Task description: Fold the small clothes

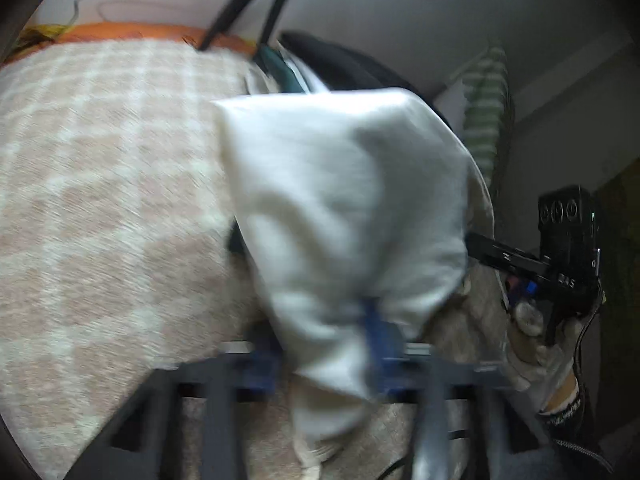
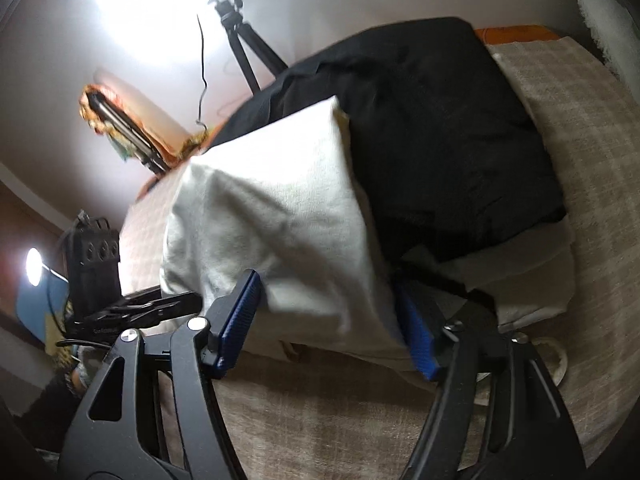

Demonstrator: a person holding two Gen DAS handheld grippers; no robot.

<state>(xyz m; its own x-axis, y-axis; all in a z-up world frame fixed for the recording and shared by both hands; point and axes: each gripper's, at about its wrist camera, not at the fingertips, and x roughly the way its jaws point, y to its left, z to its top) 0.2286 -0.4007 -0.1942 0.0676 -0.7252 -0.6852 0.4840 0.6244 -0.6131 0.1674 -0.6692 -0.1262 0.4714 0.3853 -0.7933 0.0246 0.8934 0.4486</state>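
A white folded garment [image 1: 344,208] hangs lifted above the checkered beige bed cover [image 1: 100,200]. My left gripper [image 1: 328,344] is draped by this cloth; its blue pads [image 1: 376,332] are partly hidden and blurred, with the cloth between them. In the right wrist view the same white garment [image 2: 280,216] lies in front of my right gripper [image 2: 328,320]. Its blue pads [image 2: 240,312] stand wide apart, the cloth's lower edge passing between them. The left gripper [image 2: 160,304] shows at that view's left.
A black garment [image 2: 432,132] lies on a stack of white clothes [image 2: 532,276] at the bed's right. A tripod [image 2: 248,48] and bright lamp stand behind. A green striped cloth [image 1: 488,120] hangs at the far right. The other hand's gripper [image 1: 560,256] is at the right.
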